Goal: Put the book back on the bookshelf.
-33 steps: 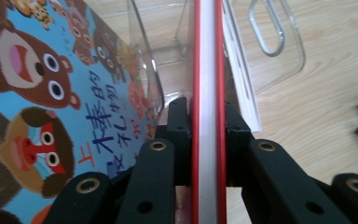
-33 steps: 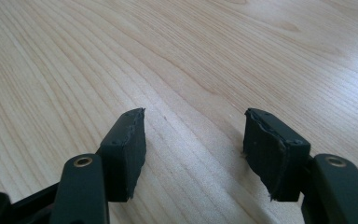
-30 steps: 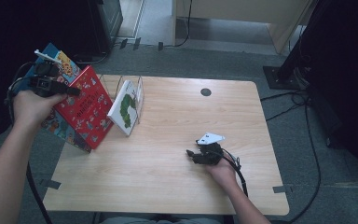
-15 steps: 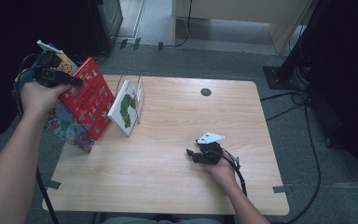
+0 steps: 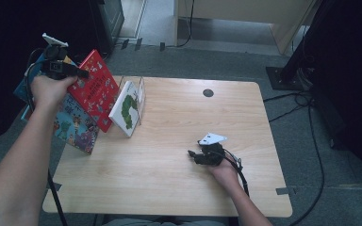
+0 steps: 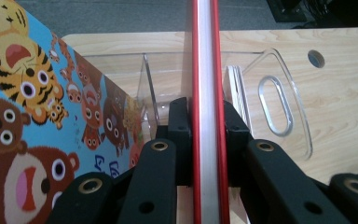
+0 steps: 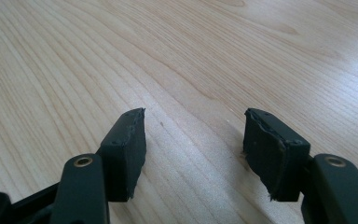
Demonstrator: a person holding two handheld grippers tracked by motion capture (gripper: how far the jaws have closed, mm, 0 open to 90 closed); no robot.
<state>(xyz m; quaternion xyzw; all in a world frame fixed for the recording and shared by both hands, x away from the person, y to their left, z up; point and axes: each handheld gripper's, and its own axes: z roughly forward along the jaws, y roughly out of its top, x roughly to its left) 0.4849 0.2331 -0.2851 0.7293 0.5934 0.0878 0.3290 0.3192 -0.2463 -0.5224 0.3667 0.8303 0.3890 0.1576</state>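
My left gripper (image 5: 81,74) is raised off the table's left edge and is shut on a red picture book (image 5: 95,90). In the left gripper view the book's edge (image 6: 205,46) runs straight up between the two pads (image 6: 179,126). Behind the red book leans a blue book with cartoon animals (image 5: 73,126), seen as tigers and bears (image 6: 37,112). A white book with a green caterpillar (image 5: 127,109) leans in a clear acrylic rack (image 5: 142,92). My right gripper (image 5: 192,155) rests on the table's near right part, open with nothing between its jaws (image 7: 193,135).
The clear rack (image 6: 284,100) has an oval handle slot and an empty section in front of the red book. A dark round hole (image 5: 208,92) sits near the far edge of the wooden table (image 5: 179,188). Cables and a black stand base (image 5: 287,75) lie on the floor.
The left gripper has carried the red book up the picture and a little right, nearer the rack; the book stands more upright. The right gripper has stayed in place.
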